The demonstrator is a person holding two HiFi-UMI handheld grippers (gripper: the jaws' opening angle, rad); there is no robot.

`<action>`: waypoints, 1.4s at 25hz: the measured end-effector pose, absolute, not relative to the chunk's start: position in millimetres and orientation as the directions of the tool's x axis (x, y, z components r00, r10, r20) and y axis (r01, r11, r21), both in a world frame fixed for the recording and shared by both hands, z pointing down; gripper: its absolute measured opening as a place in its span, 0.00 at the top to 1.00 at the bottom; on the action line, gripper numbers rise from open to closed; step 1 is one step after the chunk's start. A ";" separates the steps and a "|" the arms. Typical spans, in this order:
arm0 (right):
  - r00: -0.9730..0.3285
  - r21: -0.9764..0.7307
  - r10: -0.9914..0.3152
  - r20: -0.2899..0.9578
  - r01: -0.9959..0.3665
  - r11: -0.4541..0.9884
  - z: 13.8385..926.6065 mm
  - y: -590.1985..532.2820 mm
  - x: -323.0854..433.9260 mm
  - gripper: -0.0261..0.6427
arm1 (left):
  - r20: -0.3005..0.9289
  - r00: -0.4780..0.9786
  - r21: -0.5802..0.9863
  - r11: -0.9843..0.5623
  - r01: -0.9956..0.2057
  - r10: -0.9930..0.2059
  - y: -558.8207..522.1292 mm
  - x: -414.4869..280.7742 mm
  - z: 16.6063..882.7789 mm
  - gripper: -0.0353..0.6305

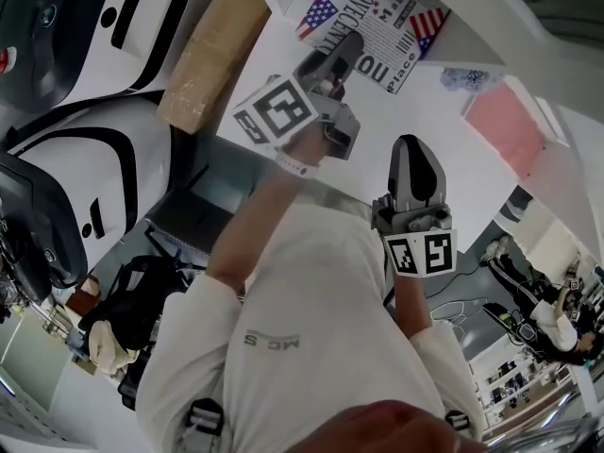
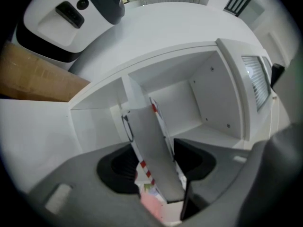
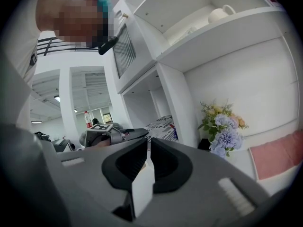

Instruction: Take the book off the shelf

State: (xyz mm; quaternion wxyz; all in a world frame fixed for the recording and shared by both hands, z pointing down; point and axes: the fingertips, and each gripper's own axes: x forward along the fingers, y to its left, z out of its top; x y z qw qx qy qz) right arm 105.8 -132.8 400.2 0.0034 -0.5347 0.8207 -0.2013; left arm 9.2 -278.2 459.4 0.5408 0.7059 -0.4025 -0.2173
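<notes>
Now L gripper (image 1: 340, 57) tight on book (image 2: 150, 141), edge-on, long axis twd shelf (image 2: 208, 103); R gripper (image 3: 147, 148) closed, empty.

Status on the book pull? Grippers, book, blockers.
Left gripper shut on the thin book with the newsprint-and-flag cover, edge-on between its jaws. Right gripper shut, empty, away from the shelf. Book's far end at the white shelf; nothing visible blocking it.

A bunch of lilac and cream flowers (image 3: 222, 126) stands at the right, with a pink mat (image 3: 279, 155) just right of it. A white cup (image 3: 220, 14) sits high above them. At the left, a brown cardboard box (image 1: 212, 50) lies beside white-and-black machines (image 1: 94, 173), and a black backpack (image 1: 132, 300) rests below.
</notes>
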 end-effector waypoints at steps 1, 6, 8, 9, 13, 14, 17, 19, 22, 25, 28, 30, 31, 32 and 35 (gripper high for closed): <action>-0.426 -0.335 -0.880 0.210 -0.877 0.345 399.9 -134.4 107.7 0.93 | 0.133 0.575 0.940 -0.080 -0.331 -0.807 -280.2 9.9 460.3 0.61; -0.427 -0.341 -0.881 0.204 -0.874 0.345 399.6 -134.7 107.8 0.93 | 0.117 0.558 0.959 -0.053 -0.279 -0.822 -280.7 10.7 461.9 0.64; -0.429 -0.342 -0.881 0.201 -0.873 0.348 400.2 -130.8 104.3 0.93 | 0.113 0.555 0.963 -0.048 -0.267 -0.824 -277.0 8.7 462.1 0.65; -0.430 -0.343 -0.880 0.200 -0.872 0.348 400.6 -129.3 102.9 0.93 | 0.111 0.553 0.962 -0.051 -0.269 -0.826 -275.5 7.9 461.1 0.65; -0.430 -0.341 -0.882 0.191 -0.872 0.351 397.4 -127.6 100.3 0.93 | 0.100 0.542 0.941 -0.098 -0.324 -0.835 -273.8 3.9 446.8 0.67; -0.428 -0.340 -0.884 0.188 -0.873 0.351 395.6 -127.5 101.6 0.93 | 0.096 0.538 0.937 -0.107 -0.333 -0.837 -273.7 3.5 442.8 0.67; -0.420 -0.338 -0.890 0.179 -0.876 0.346 390.9 -127.3 108.8 0.93 | 0.085 0.529 0.933 -0.119 -0.339 -0.844 -273.6 3.7 434.4 0.68; -0.416 -0.336 -0.893 0.173 -0.877 0.343 387.5 -126.5 112.3 0.93 | 0.077 0.525 0.929 -0.130 -0.346 -0.848 -272.0 3.2 427.8 0.69; -0.415 -0.331 -0.895 0.166 -0.878 0.346 382.3 -124.8 114.8 0.93 | 0.060 0.512 0.917 -0.155 -0.367 -0.857 -268.4 -0.5 415.5 0.69; -0.418 -0.330 -0.894 0.160 -0.877 0.351 379.1 -122.2 115.3 0.93 | 0.049 0.502 0.898 -0.181 -0.400 -0.863 -263.9 -3.3 404.9 0.70; -0.420 -0.328 -0.894 0.154 -0.875 0.355 375.8 -120.2 115.0 0.93 | 0.044 0.499 0.876 -0.206 -0.435 -0.865 -259.5 -3.9 394.3 0.70; -0.422 -0.326 -0.894 0.149 -0.875 0.358 373.2 -116.3 111.7 0.93 | 0.041 0.495 0.865 -0.217 -0.453 -0.868 -254.2 -8.2 387.9 0.70; -0.423 -0.325 -0.894 0.146 -0.874 0.360 372.3 -112.5 109.2 0.93 | 0.041 0.495 0.859 -0.223 -0.462 -0.868 -249.6 -11.2 385.3 0.70; -0.423 -0.324 -0.895 0.143 -0.874 0.362 371.5 -108.3 106.6 0.93 | 0.041 0.496 0.851 -0.230 -0.473 -0.867 -244.5 -14.1 383.0 0.71; -0.423 -0.322 -0.896 0.136 -0.874 0.364 369.1 -98.8 101.0 0.93 | 0.041 0.501 0.818 -0.259 -0.513 -0.864 -231.2 -19.9 374.9 0.71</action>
